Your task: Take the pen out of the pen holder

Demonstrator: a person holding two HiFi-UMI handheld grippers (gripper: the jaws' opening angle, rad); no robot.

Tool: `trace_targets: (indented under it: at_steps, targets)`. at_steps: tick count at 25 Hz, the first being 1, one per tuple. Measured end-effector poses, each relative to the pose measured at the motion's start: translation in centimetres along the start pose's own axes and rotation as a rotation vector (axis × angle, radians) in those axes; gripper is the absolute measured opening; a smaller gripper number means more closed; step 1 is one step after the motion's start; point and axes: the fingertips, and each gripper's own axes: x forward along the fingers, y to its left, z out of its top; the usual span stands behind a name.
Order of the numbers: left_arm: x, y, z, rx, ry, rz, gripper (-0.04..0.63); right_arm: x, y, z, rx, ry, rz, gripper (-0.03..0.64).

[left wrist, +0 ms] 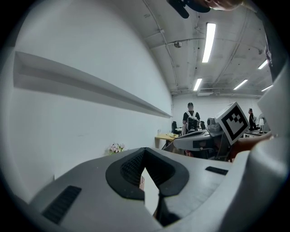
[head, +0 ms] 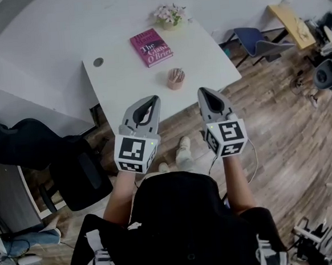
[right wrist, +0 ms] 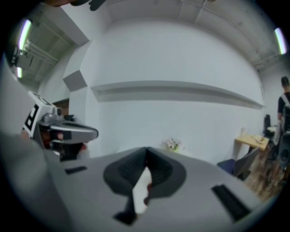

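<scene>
A pinkish-brown pen holder (head: 175, 78) with pens standing in it sits on the white table (head: 127, 75), near the front edge. Both grippers hover in front of that edge, short of the holder. My left gripper (head: 151, 100) is to its lower left and my right gripper (head: 204, 92) to its lower right. Each has its jaw tips meeting with nothing between them, as the left gripper (left wrist: 144, 149) and the right gripper (right wrist: 146, 148) also show in their own views. The holder is mostly hidden behind the jaws in both gripper views.
A magenta book (head: 151, 47) lies behind the holder, and a small pot of flowers (head: 170, 14) stands at the table's far edge. A black office chair (head: 72, 176) stands on the left, a blue chair (head: 256, 41) to the right of the table.
</scene>
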Motion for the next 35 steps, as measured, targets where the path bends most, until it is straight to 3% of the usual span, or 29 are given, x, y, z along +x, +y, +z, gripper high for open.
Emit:
trace_targets:
  at_steps: [14,27,35]
  targets:
    - [8.5,2.8,-2.1,-0.036,0.088,0.138,0.015,10.0,-6.3,-2.0,0.036,0.096,0.175,0.034]
    - [14.3,4.5,-5.7,-0.093,0.189,0.241,0.015,18.8,-8.6,-11.3,0.004,0.393,0.378,0.037]
    - [14.7,5.3,-8.1,-0.129,0.245,0.31,0.015,22.3,-8.1,-16.5,0.011,0.524,0.463,0.177]
